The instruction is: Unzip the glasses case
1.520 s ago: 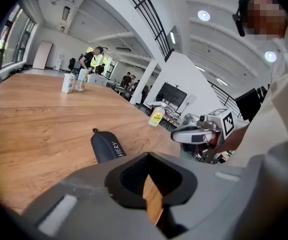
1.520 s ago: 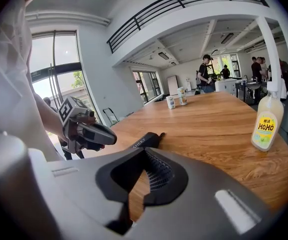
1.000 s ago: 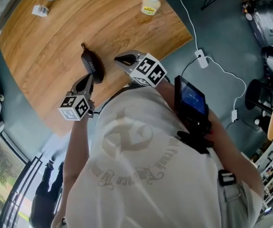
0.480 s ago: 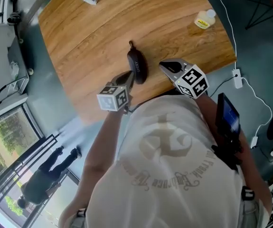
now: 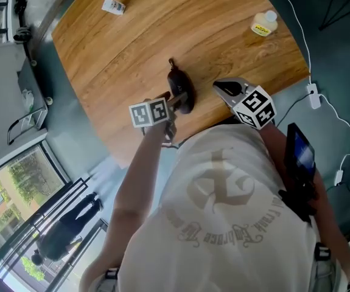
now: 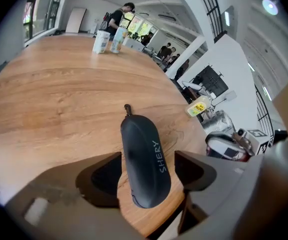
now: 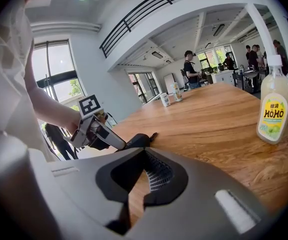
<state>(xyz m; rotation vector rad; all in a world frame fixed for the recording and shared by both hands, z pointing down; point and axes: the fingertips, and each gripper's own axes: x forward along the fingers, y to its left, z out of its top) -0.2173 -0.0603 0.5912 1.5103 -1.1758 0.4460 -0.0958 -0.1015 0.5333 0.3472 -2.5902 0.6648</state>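
The black glasses case [image 5: 181, 90] lies zipped on the round wooden table [image 5: 223, 17], near its front edge, with the zipper pull [image 5: 171, 61] at its far end. In the left gripper view the case [image 6: 145, 154] sits between the jaws of my left gripper [image 6: 148, 160]. Those jaws are opening, and a gap shows on both sides of the case. My left gripper [image 5: 176, 104] straddles the case's near end. My right gripper [image 5: 220, 86] is shut and empty, a little to the right of the case [image 7: 133, 141].
A yellow-labelled bottle [image 5: 262, 24] stands at the table's far right. A small carton [image 5: 113, 6] and cups [image 6: 108, 40] are at the far left. The table edge [image 5: 132, 157] runs just below the grippers. A white power strip [image 5: 313, 96] lies on the floor.
My left gripper has come down over the near end of the case and its jaws have spread from shut to wide. The right gripper has stayed put.
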